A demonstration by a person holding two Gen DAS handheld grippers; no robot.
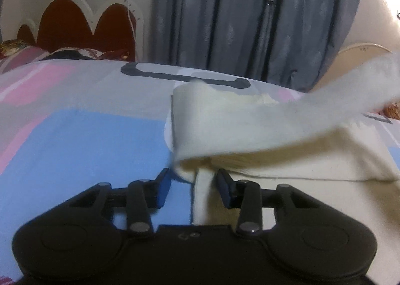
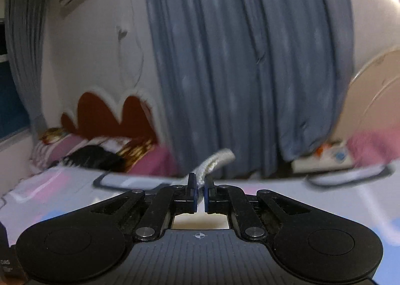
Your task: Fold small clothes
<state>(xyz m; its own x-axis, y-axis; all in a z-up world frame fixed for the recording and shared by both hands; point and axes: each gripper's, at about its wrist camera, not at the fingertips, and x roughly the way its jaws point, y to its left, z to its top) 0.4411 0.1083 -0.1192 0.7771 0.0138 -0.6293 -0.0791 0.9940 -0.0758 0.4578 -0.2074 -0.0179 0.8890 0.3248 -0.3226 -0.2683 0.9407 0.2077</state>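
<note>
A cream fleece garment (image 1: 250, 120) lies on the bed, one band of it lifted and stretched up to the right edge of the left wrist view. My left gripper (image 1: 193, 178) is open, its blue-padded fingers (image 1: 163, 188) either side of a strip of the cream cloth near the garment's folded left edge. My right gripper (image 2: 199, 191) is shut on an edge of the same cream cloth (image 2: 215, 160), which sticks up between the fingers and is held above the bed. The rest of the garment is hidden in the right wrist view.
The bedspread (image 1: 82, 140) is patterned in blue, pink and grey. A red scalloped headboard (image 1: 75, 25) with pillows stands at the far left. Grey-blue curtains (image 1: 250, 15) hang behind the bed. A beige footboard (image 2: 375, 95) is at the right.
</note>
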